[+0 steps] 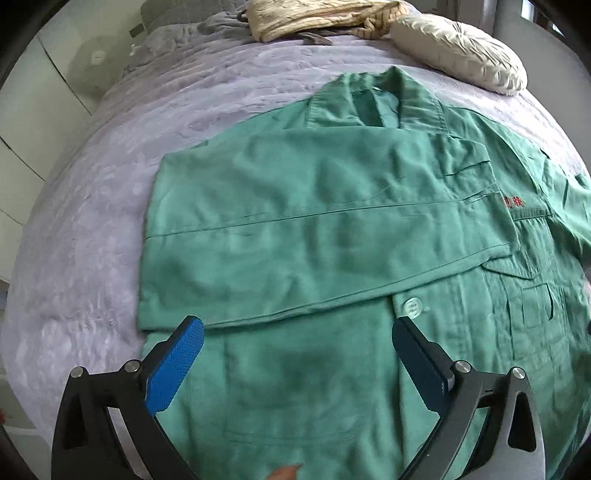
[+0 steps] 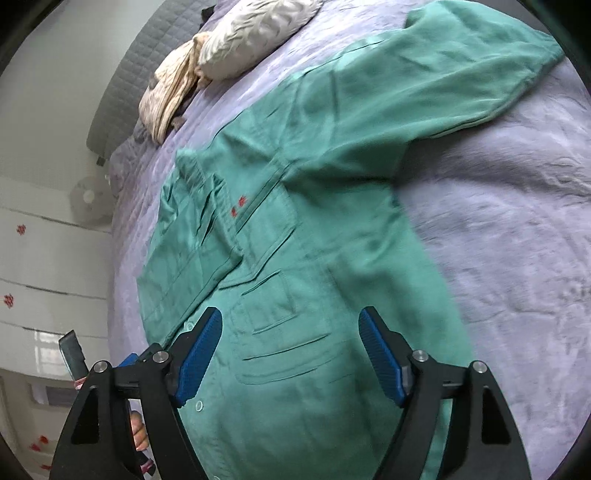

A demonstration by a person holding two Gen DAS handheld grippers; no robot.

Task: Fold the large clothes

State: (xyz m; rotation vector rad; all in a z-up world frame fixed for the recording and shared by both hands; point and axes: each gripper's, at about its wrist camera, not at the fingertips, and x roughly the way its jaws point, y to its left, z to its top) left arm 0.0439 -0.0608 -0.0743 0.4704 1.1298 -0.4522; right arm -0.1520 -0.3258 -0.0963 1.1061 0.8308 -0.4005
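A large green work jacket lies front up on a lilac bedspread. Its left sleeve is folded flat across the chest. In the right wrist view the jacket shows its other sleeve stretched out to the far right on the bed. My left gripper is open and empty, just above the jacket's lower front, below the folded sleeve. My right gripper is open and empty, above the chest pocket.
A cream pillow and a beige bundle of cloth lie at the head of the bed, past the collar. A grey quilted headboard and white drawers stand to the left. The bedspread runs right of the jacket.
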